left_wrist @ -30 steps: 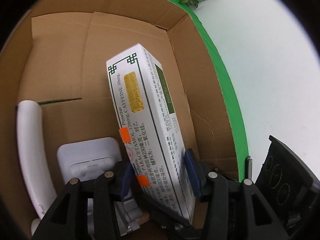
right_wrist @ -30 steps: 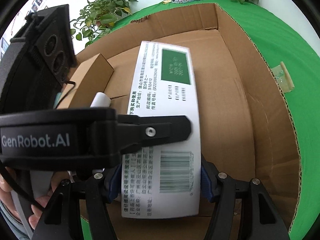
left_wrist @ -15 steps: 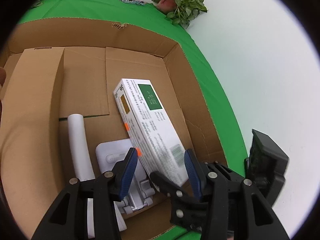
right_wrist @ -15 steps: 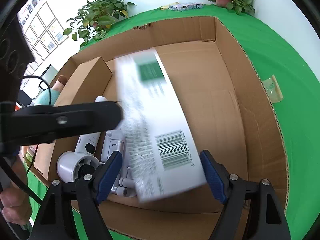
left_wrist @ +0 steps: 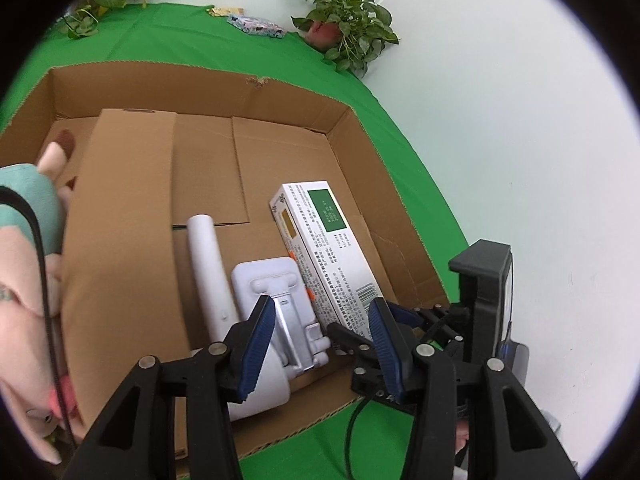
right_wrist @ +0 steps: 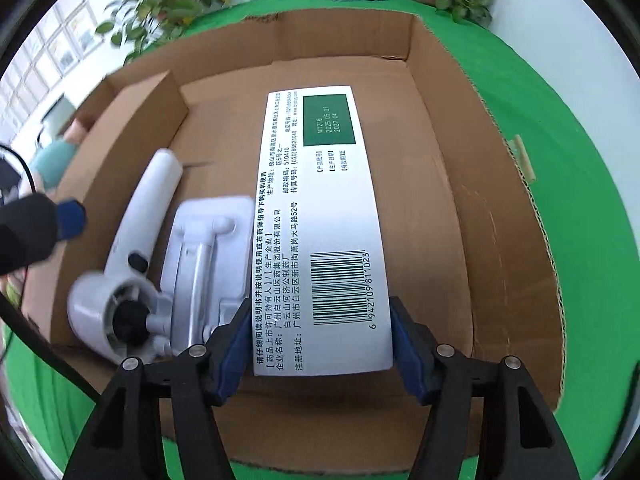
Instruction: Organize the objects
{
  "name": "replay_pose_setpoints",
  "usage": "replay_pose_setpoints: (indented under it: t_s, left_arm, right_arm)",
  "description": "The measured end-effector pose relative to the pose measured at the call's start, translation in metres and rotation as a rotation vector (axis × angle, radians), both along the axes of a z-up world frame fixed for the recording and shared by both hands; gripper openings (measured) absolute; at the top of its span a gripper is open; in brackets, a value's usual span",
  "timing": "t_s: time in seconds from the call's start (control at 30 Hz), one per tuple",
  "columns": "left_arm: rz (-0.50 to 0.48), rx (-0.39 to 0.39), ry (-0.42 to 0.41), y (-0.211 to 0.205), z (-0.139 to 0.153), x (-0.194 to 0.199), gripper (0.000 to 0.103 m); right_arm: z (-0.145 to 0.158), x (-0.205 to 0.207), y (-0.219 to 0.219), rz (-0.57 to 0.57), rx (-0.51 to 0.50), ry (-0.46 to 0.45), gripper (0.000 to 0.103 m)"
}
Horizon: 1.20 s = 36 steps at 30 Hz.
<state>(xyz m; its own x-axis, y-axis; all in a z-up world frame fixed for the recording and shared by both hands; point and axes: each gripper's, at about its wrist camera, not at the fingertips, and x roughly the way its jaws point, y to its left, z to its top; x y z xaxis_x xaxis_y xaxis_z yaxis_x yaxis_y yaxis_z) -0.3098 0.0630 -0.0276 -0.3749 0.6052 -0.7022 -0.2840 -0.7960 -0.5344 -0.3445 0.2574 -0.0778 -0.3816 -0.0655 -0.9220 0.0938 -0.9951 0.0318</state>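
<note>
The right gripper (right_wrist: 316,332), jaws closing around the near end of the white printed cardboard medicine box (right_wrist: 320,220) lying in the brown corrugated carton (right_wrist: 452,128), should square it beside the white plastic appliance (right_wrist: 208,256), while the left gripper (left_wrist: 322,340) hovers empty, part open.

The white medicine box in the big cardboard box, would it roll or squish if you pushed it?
The medicine box probably won't roll: its faces look flat and its edges square. It looks like thin card, so likely light and easy to dent. Lying flat, it would probably slide along the cardboard box floor.
</note>
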Motion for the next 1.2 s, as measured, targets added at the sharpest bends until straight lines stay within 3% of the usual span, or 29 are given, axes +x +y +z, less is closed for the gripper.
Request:
replay_pose_setpoints:
  t_s: [0.03,0.27,0.33,0.7,0.8,0.87,0.93,1.0,1.07,1.2]
  left_arm:
    - [0.010,-0.010,0.013,0.005,-0.005,-0.015,0.047]
    - [0.119,-0.121,0.148,-0.024,0.008,0.018,0.047]
    - [0.141,-0.131,0.177,-0.032,0.011,0.028,0.047]
    - [0.202,-0.255,0.248,-0.049,-0.004,0.058,0.048]
    - [0.219,-0.280,0.285,-0.045,-0.010,0.064,0.048]
    - [0.253,-0.322,0.333,-0.040,-0.015,0.069,0.050]
    - [0.308,-0.364,0.378,-0.037,-0.020,0.075,0.061]
    - [0.371,-0.393,0.419,-0.035,-0.026,0.082,0.070]
    - [0.427,-0.432,0.462,-0.033,-0.031,0.088,0.079]
    - [0.490,-0.445,0.503,-0.033,-0.040,0.094,0.083]
  right_arm:
    - [0.003,0.001,-0.001,0.007,0.001,0.005,0.066]
    - [0.014,-0.012,0.003,-0.012,-0.059,0.047,0.070]
    - [0.009,-0.014,0.002,-0.013,-0.074,0.024,0.061]
    - [-0.001,-0.008,-0.008,-0.008,-0.052,0.004,0.063]
    - [0.007,0.001,-0.010,-0.003,-0.044,0.061,0.066]
    - [0.018,0.016,-0.015,0.014,-0.038,0.156,0.074]
    - [0.027,0.037,-0.024,0.043,-0.026,0.286,0.090]
    - [0.030,0.057,-0.036,0.059,-0.007,0.403,0.100]
    - [0.027,0.072,-0.047,0.071,0.009,0.481,0.101]
    - [0.014,0.083,-0.050,0.030,-0.017,0.550,0.102]
